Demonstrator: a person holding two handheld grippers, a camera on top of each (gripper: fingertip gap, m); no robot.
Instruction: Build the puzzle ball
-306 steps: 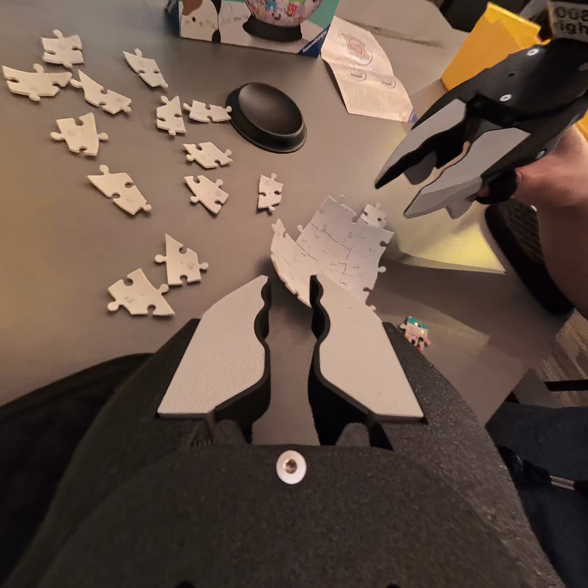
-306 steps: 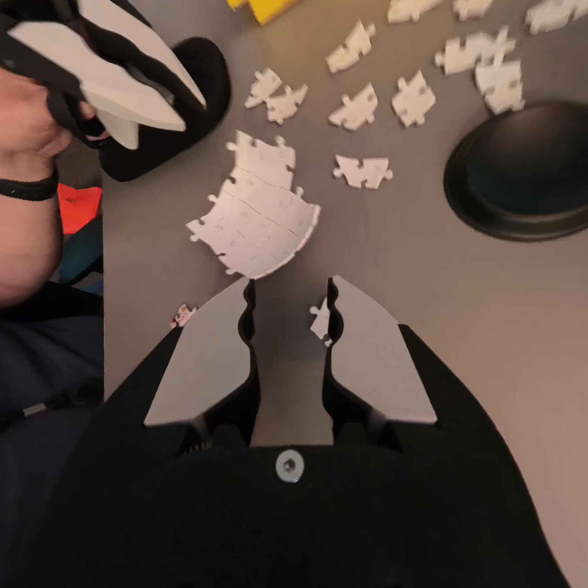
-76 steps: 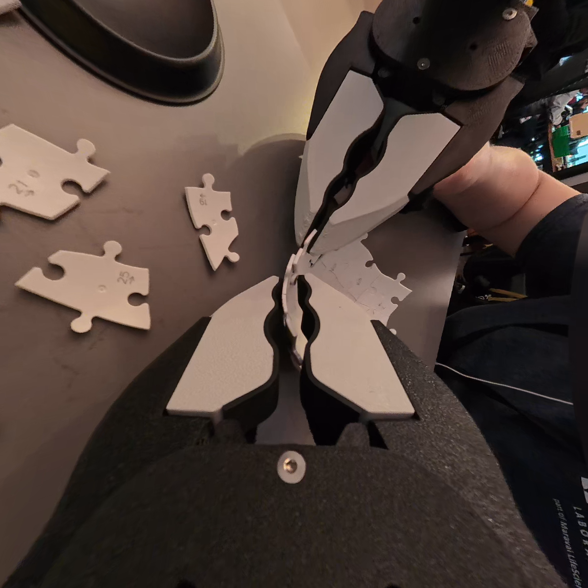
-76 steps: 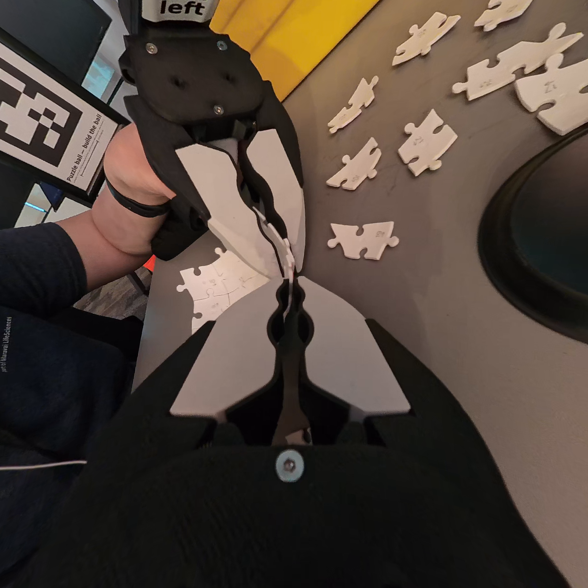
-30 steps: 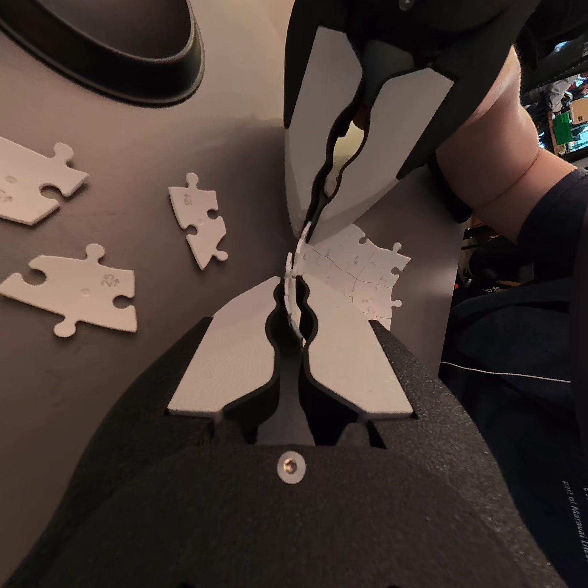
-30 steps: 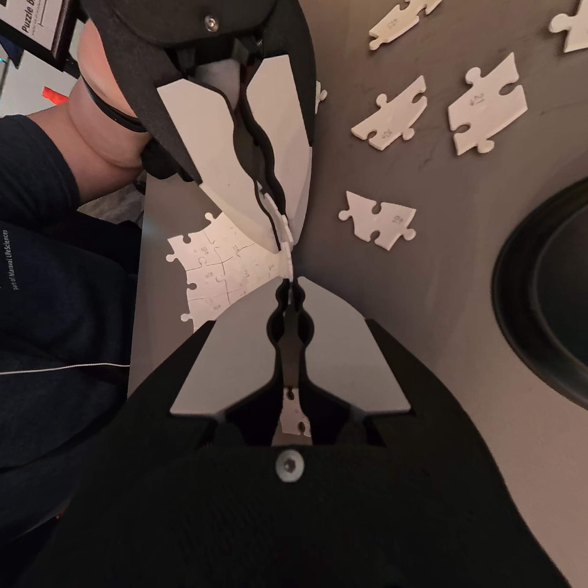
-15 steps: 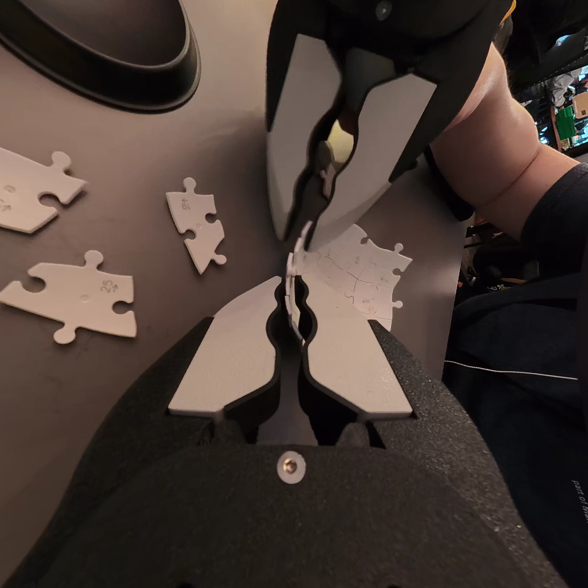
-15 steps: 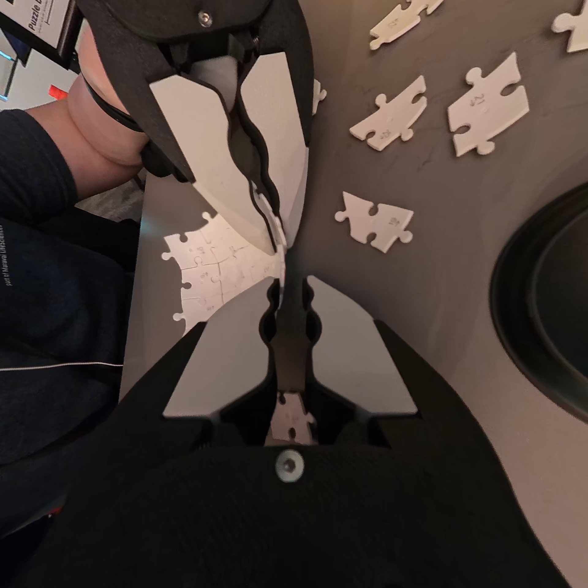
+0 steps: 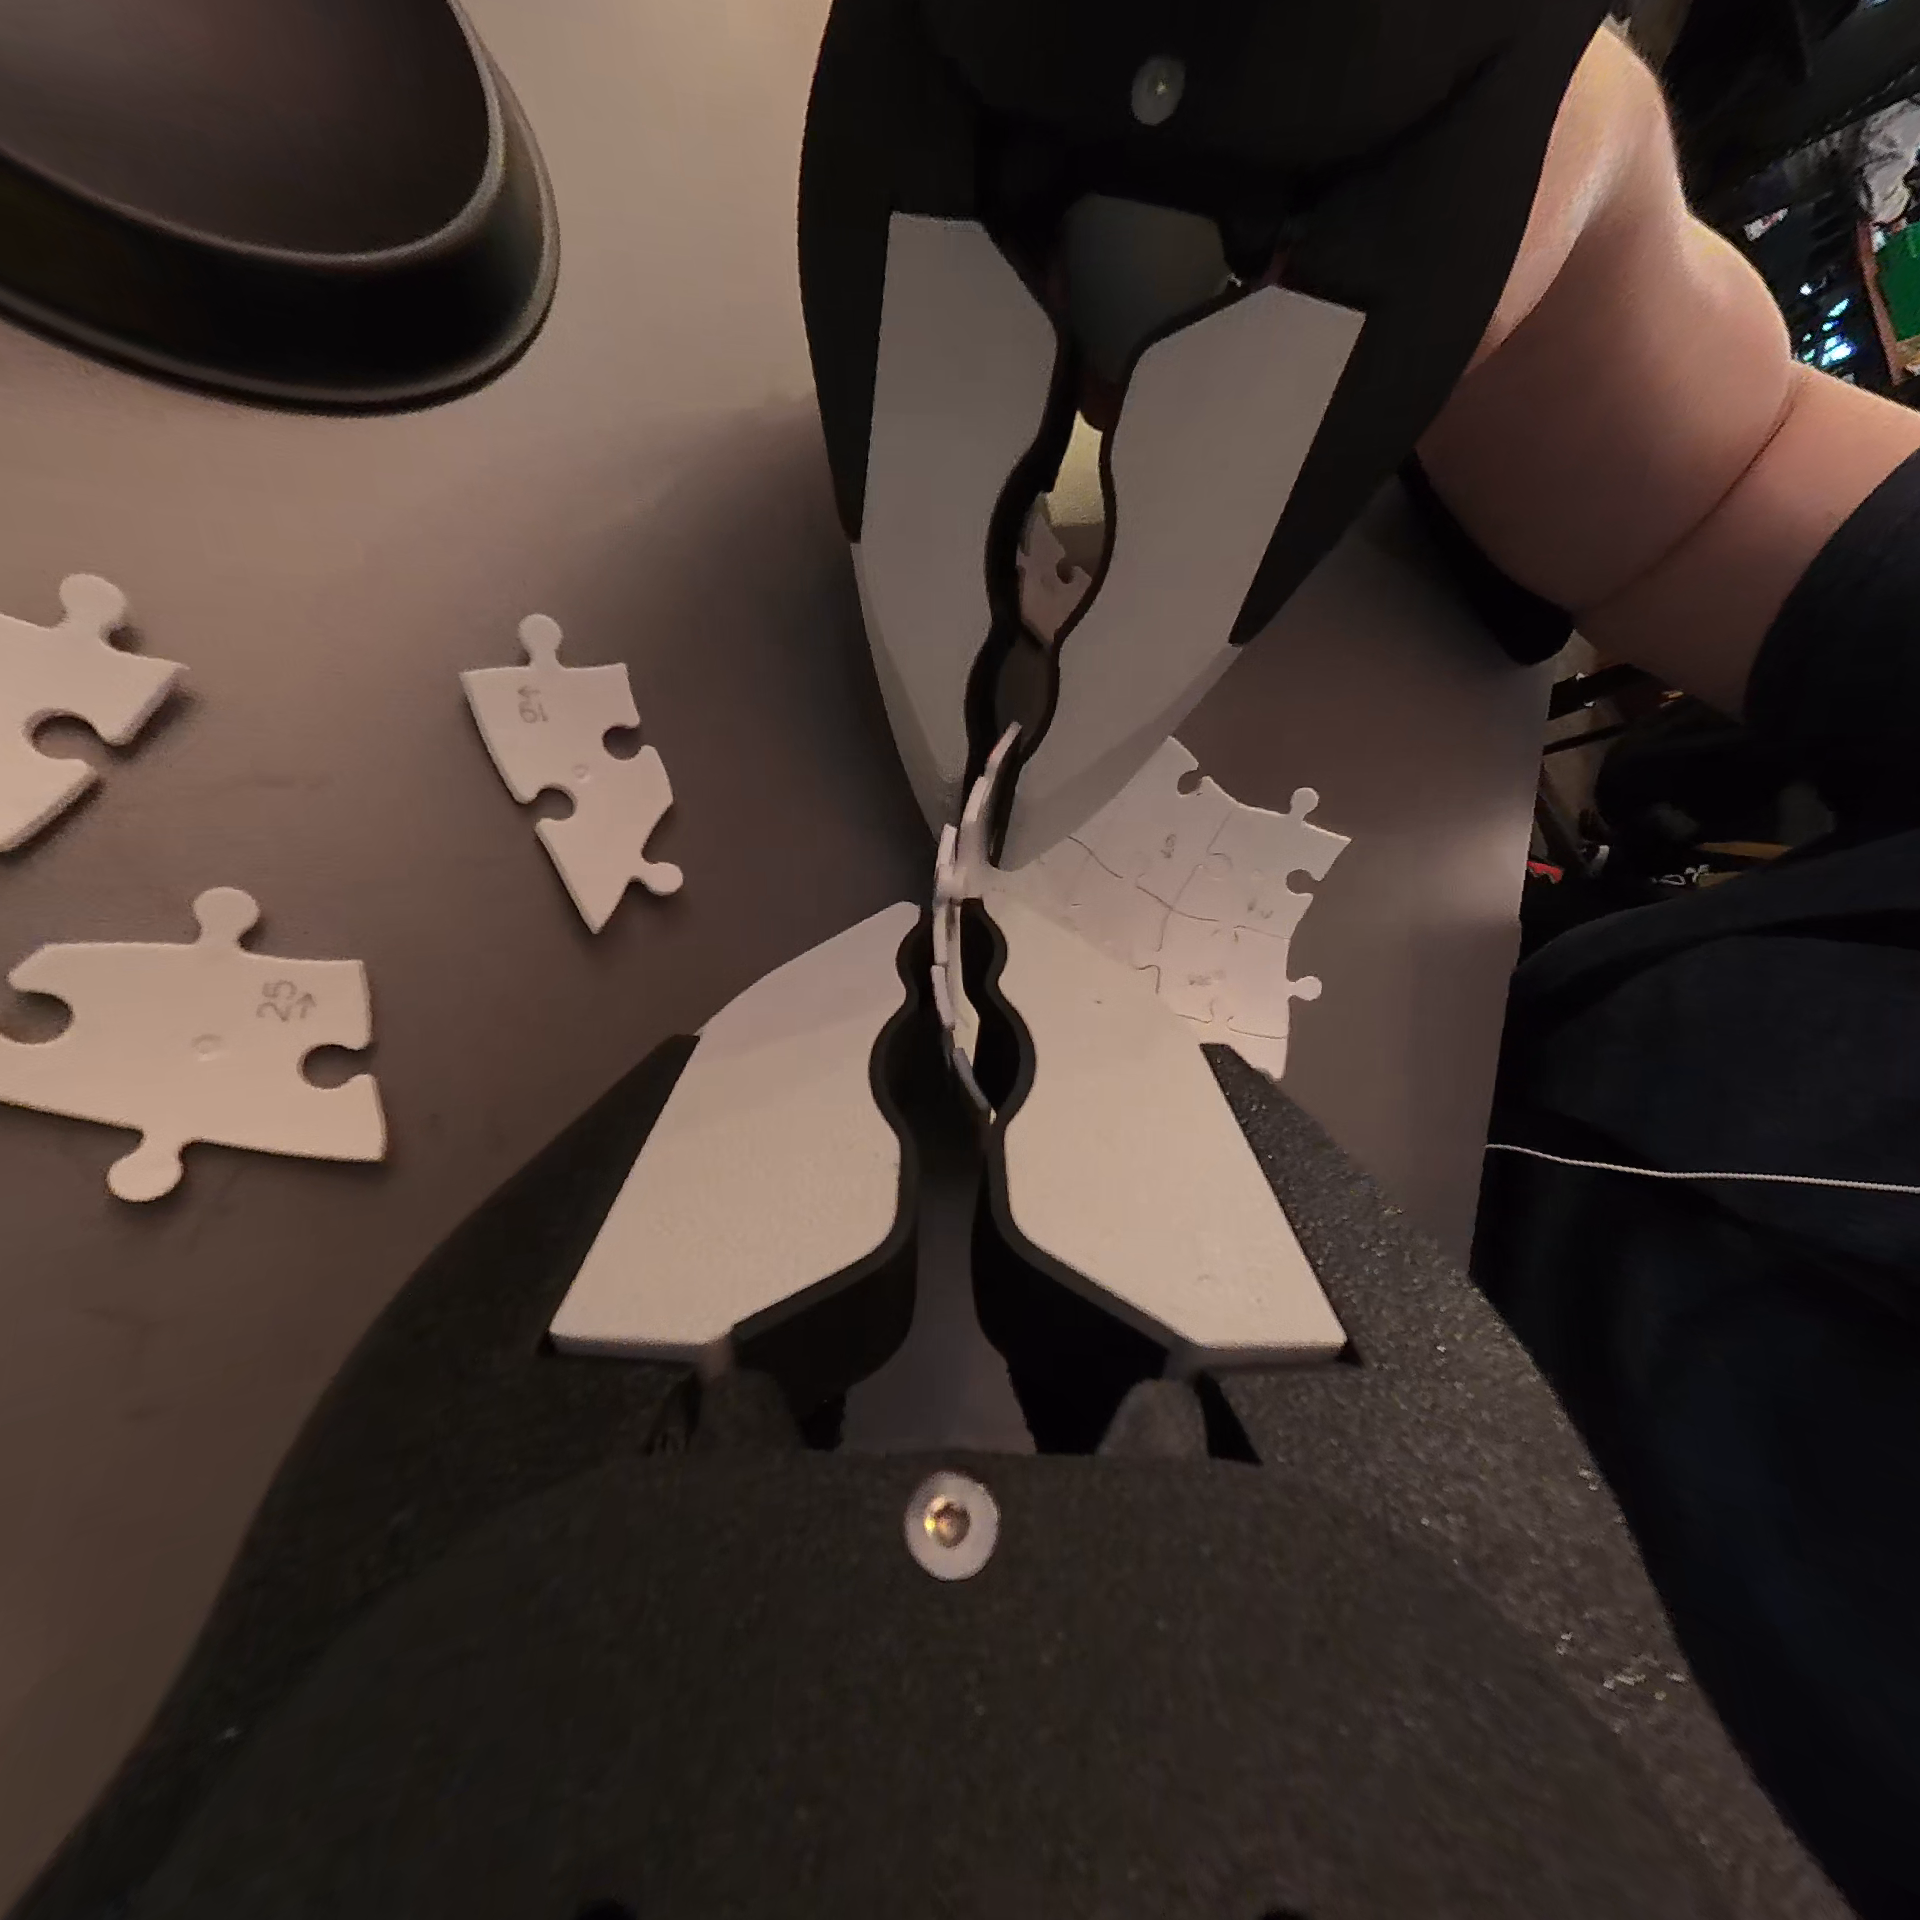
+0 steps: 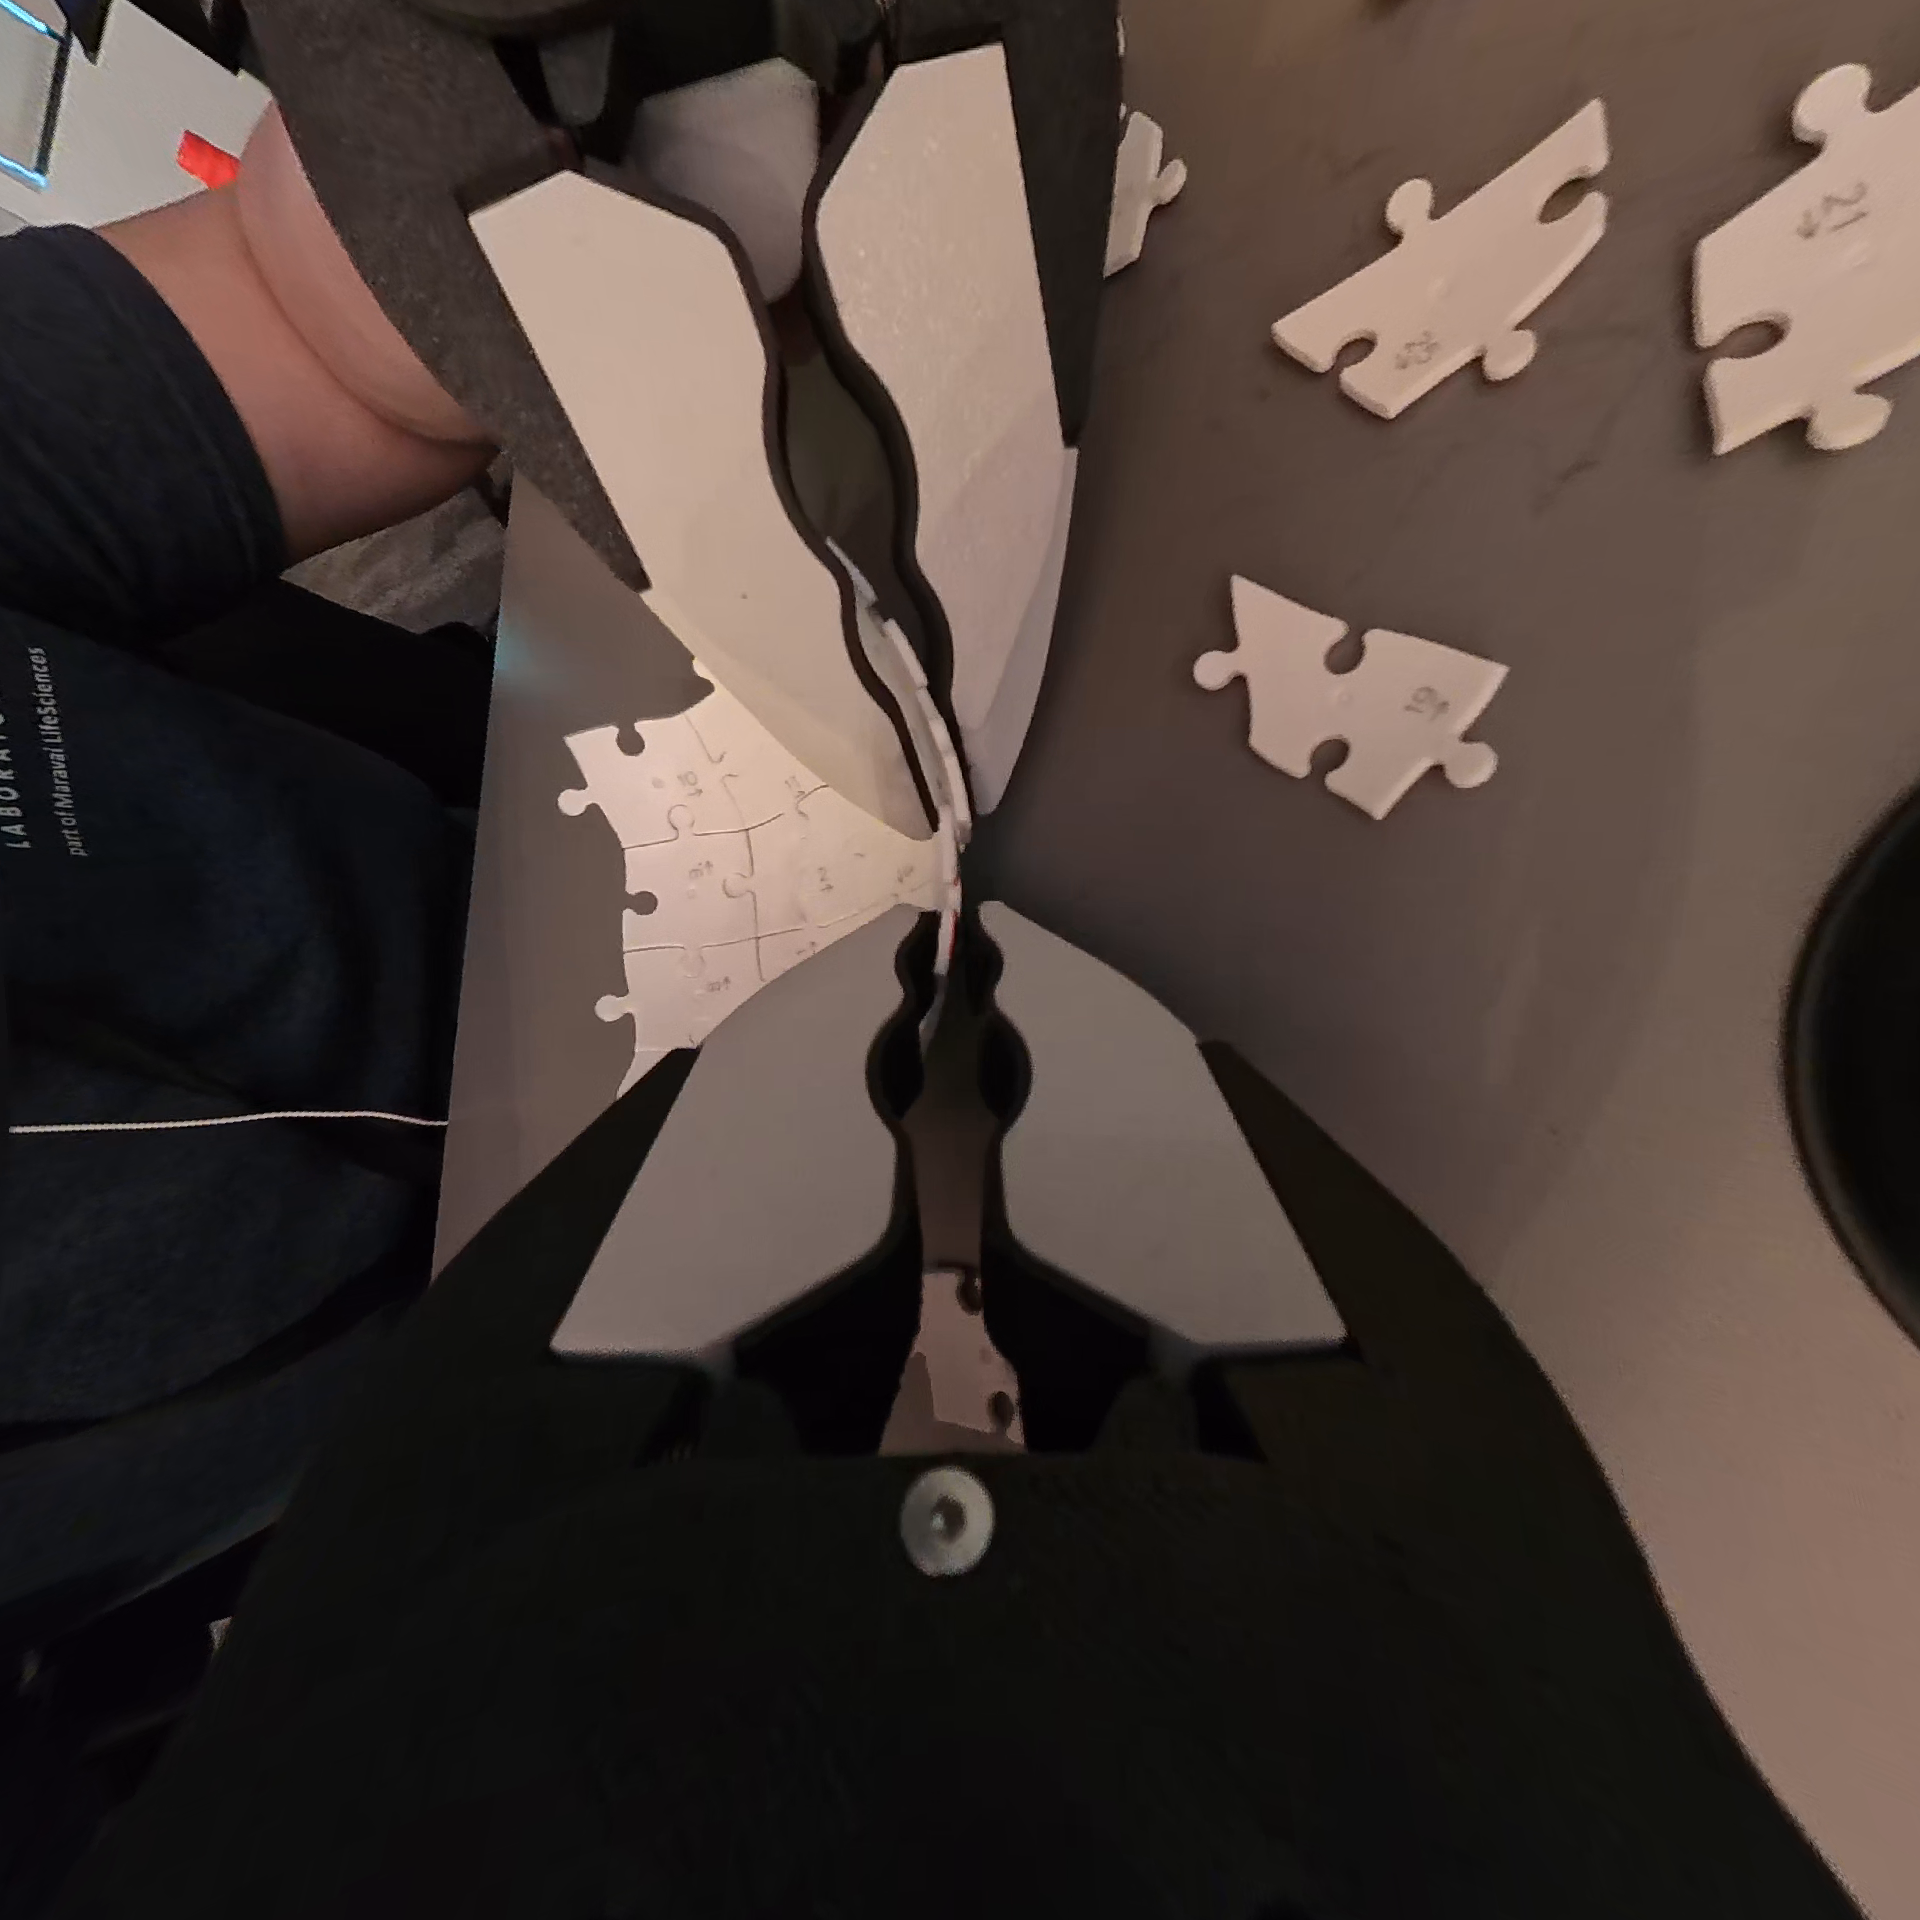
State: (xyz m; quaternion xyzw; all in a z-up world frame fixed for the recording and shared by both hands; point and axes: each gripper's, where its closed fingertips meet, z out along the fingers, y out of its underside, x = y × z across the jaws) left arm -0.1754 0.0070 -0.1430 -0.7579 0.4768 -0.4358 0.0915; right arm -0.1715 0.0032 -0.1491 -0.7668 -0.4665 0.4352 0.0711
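Note:
The assembled white puzzle section (image 9: pixel 1195 894) is held edge-on above the grey table's near edge; it also shows in the right wrist view (image 10: pixel 727 862). My left gripper (image 9: pixel 940 914) is shut on its curved rim. My right gripper (image 10: pixel 951 914) faces it tip to tip and is shut on the same rim just beyond. In the left wrist view the right gripper (image 9: pixel 987 821) comes down from the top. In the right wrist view the left gripper (image 10: pixel 951 800) comes down from the top. A loose piece (image 10: pixel 961 1351) lies on the table under my right gripper.
The black round stand (image 9: pixel 499 208) sits on the table at the far left, at the right in the right wrist view (image 10: pixel 1849 1091). Loose white pieces (image 9: pixel 577 758) (image 9: pixel 208 1039) (image 10: pixel 1361 707) (image 10: pixel 1444 281) lie nearby. The table edge (image 10: pixel 468 935) and the person's dark clothing are close. Left and right tips are no more than a few centimetres apart.
The section lay on the table 10 s ago; it is now lifted between both grippers. Half a second ago my right gripper's jaws had parted; they have closed again on the rim.

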